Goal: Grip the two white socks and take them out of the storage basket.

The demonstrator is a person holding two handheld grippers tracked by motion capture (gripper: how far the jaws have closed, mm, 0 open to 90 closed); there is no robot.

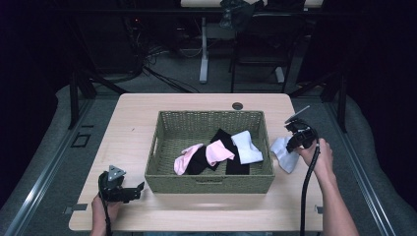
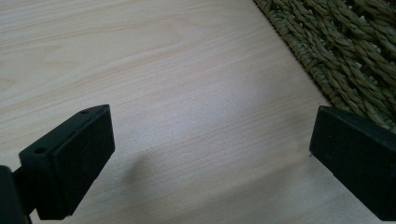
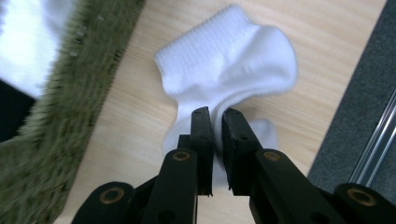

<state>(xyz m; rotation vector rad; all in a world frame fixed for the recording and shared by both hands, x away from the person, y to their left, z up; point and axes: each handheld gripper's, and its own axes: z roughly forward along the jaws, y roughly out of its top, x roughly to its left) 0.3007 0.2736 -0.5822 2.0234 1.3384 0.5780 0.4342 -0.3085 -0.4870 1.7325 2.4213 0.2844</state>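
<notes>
Pale wooden bench [image 1: 137, 123] carries my green woven basket [image 1: 206, 183]; right of it lies a white ankle sock [image 3: 229, 70], pinched by my right claw [image 3: 217, 116]. Left claw [image 2: 205, 154] gapes wide, empty.

We see a white ribbed sock [image 3: 224, 65] on our pale wood-grain table [image 1: 133, 128], an olive-green woven basket [image 1: 209, 182] holding pink socks [image 1: 219, 151] and black ones [image 1: 223, 137]
</notes>
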